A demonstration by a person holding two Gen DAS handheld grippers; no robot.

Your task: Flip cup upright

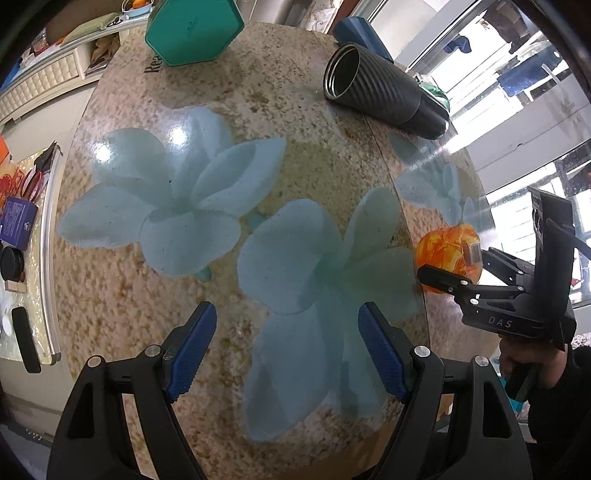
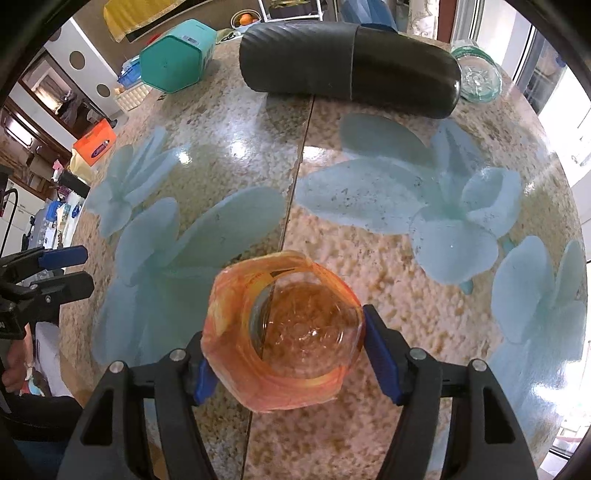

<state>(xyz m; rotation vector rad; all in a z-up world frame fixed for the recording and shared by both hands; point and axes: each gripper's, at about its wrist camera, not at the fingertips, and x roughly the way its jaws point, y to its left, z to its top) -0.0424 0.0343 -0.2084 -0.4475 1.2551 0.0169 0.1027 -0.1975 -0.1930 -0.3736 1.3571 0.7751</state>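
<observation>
An orange translucent glass cup (image 2: 284, 332) sits between the blue pads of my right gripper (image 2: 284, 354), its open mouth facing the camera. The pads press its sides, so the gripper is shut on it. In the left wrist view the cup (image 1: 448, 254) is at the table's right edge with the right gripper (image 1: 443, 280) on it. My left gripper (image 1: 286, 350) is open and empty above the flower-patterned table (image 1: 258, 110), well left of the cup. In the right wrist view the left gripper (image 2: 66, 269) shows at the far left.
A black ribbed flask (image 1: 384, 92) lies on its side at the far right of the table; it also shows in the right wrist view (image 2: 351, 66). A teal hexagonal box (image 1: 192, 29) stands at the back. A clear glass dish (image 2: 478, 79) sits beyond the flask.
</observation>
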